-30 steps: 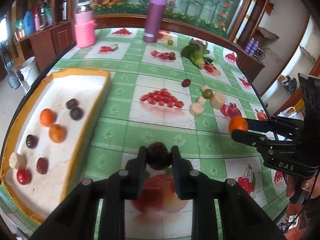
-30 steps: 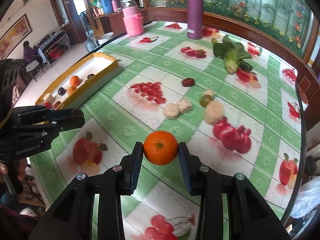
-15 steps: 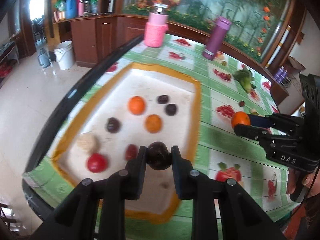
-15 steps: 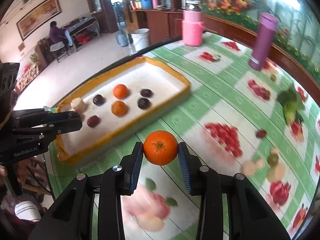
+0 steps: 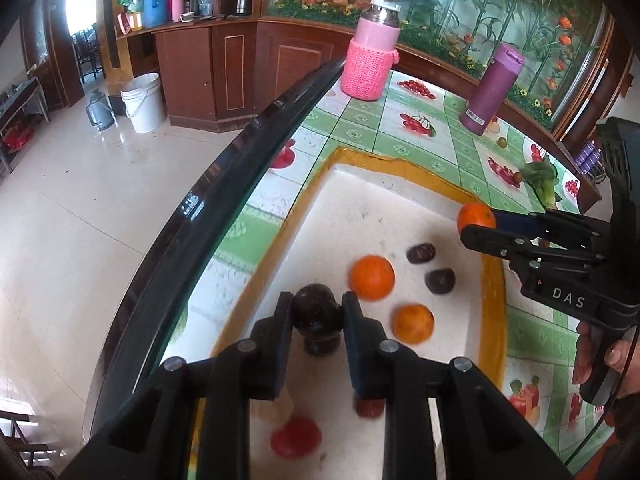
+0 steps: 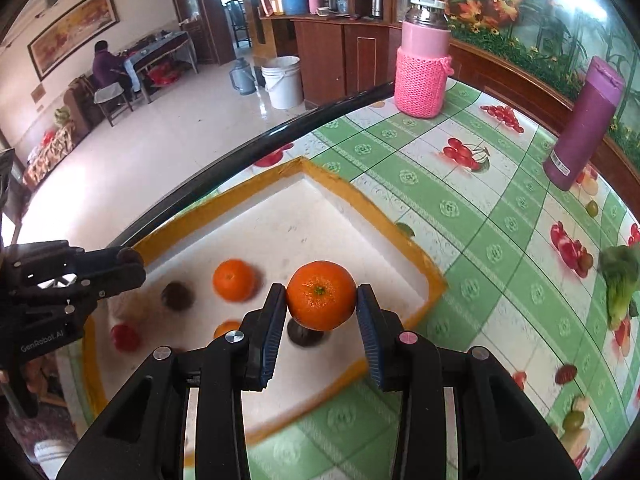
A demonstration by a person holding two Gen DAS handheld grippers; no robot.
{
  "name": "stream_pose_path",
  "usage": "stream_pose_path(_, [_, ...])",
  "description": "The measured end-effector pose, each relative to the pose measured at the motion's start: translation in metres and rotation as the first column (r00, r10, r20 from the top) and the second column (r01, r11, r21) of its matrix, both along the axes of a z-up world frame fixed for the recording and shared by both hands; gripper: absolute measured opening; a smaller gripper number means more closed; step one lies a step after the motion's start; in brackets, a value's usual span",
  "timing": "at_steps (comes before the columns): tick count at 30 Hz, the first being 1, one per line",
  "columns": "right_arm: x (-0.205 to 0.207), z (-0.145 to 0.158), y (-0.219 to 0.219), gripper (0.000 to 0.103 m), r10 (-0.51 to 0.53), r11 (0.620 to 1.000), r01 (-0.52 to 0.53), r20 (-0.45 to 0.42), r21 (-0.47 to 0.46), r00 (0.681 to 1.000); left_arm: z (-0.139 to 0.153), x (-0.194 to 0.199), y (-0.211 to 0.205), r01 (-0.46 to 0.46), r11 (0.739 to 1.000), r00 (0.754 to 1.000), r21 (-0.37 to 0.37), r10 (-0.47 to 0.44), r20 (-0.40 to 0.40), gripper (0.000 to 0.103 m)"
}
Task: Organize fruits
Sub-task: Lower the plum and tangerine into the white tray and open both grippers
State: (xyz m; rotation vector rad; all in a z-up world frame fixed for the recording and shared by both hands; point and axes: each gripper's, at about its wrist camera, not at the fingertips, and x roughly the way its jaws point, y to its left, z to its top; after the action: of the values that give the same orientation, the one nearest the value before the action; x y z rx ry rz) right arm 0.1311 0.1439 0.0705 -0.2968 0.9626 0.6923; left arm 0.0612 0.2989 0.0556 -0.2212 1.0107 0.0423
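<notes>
A white tray with a yellow rim (image 5: 400, 168) (image 6: 344, 192) lies at the table's left end. My left gripper (image 5: 318, 314) is shut on a dark round fruit (image 5: 318, 310) and holds it over the tray's near left part. My right gripper (image 6: 320, 306) is shut on an orange (image 6: 321, 295) and holds it above the tray's right side; it also shows in the left wrist view (image 5: 476, 216). In the tray lie two oranges (image 5: 371, 277) (image 5: 412, 323), several dark fruits (image 5: 421, 253) and a red fruit (image 5: 295, 437).
A pink knitted flask (image 5: 374, 60) and a purple bottle (image 5: 492, 88) stand at the table's far side. Green leafy vegetable (image 6: 620, 280) and loose fruits (image 6: 574, 420) lie on the cloth to the right. The table's dark edge (image 5: 240, 152) runs left of the tray.
Both grippers have moved further over the tray with their fruits still held. The right gripper with the orange now hangs above the tray instead of beside it.
</notes>
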Motion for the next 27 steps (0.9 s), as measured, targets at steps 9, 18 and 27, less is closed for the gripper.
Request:
stream_pose_path(9, [0.033,-0.028,0.01,0.035,-0.046,0.999,0.045,-0.05,-0.024,0.998,-0.029,0.035,0.005,0.028,1.0,0.997,-0.005,-0.029,-0.065,0.027])
stream_pose_path(18, [0.042,-0.046,0.013,0.035,-0.046,0.997,0.041,-0.071,-0.065,0.996,-0.038,0.043,0.0,0.046,0.999,0.996,0.029,-0.043,-0.076,0.027])
stream_pose_path(27, [0.036,-0.048,0.007,0.046,-0.059,0.995,0.055,-0.046,-0.084,0.997,-0.039,0.041,-0.007,0.054,0.996,0.996,0.074,-0.047,-0.081,0.036])
